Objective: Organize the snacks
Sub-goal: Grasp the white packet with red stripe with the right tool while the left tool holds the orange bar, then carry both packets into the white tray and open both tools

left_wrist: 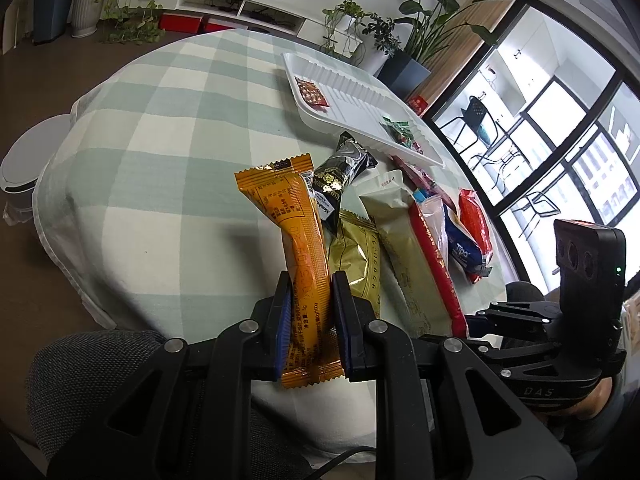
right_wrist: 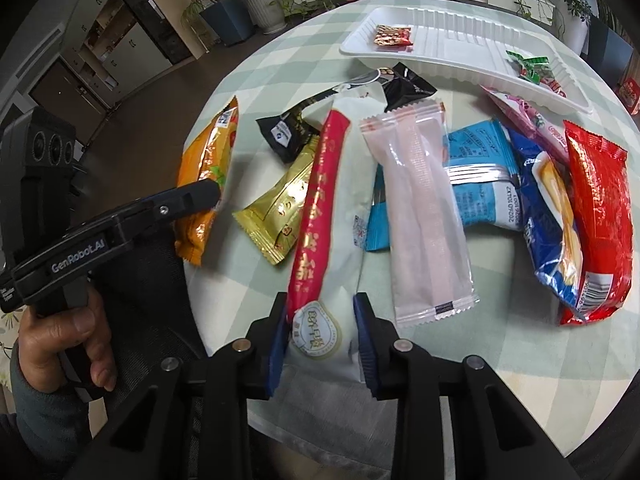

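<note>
My left gripper (left_wrist: 310, 292) is shut on an orange snack packet (left_wrist: 298, 236) and holds it upright above the table; the packet also shows in the right wrist view (right_wrist: 208, 176) with the left gripper (right_wrist: 204, 196) on it. My right gripper (right_wrist: 320, 320) has its jaws around the near end of a white packet with a red stripe (right_wrist: 328, 216), which lies on the table. A white tray (left_wrist: 360, 92) at the far side, also in the right wrist view (right_wrist: 460, 40), holds a small red packet (right_wrist: 394, 35) and green-red candies (right_wrist: 534, 70).
Several snacks lie on the checked tablecloth (right_wrist: 280, 64): black packet (right_wrist: 340, 112), gold packet (right_wrist: 280, 208), pale pink packet (right_wrist: 420, 208), light blue packet (right_wrist: 480, 176), dark blue packet (right_wrist: 548, 216), red packet (right_wrist: 600, 220), pink packet (right_wrist: 524, 120). A grey chair back (left_wrist: 92, 376) is below the left gripper.
</note>
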A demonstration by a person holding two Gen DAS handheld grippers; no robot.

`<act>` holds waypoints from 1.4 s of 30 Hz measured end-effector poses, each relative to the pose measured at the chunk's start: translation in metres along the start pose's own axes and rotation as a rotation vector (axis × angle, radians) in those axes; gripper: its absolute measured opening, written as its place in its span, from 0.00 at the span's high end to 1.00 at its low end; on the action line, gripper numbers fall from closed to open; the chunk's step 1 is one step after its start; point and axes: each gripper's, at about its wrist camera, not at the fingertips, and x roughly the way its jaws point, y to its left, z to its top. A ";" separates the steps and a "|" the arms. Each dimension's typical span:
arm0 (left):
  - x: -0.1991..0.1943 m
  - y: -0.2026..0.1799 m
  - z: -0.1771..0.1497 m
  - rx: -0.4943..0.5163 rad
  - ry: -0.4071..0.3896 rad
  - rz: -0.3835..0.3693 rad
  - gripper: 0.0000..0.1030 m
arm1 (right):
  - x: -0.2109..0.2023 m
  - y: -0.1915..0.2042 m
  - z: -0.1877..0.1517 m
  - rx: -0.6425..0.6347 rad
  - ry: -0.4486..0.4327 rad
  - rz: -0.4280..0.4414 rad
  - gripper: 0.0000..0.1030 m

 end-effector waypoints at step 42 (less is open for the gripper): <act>-0.029 -0.035 0.079 0.124 -0.084 -0.070 0.83 | -0.112 -0.146 0.009 0.309 -0.359 0.103 0.68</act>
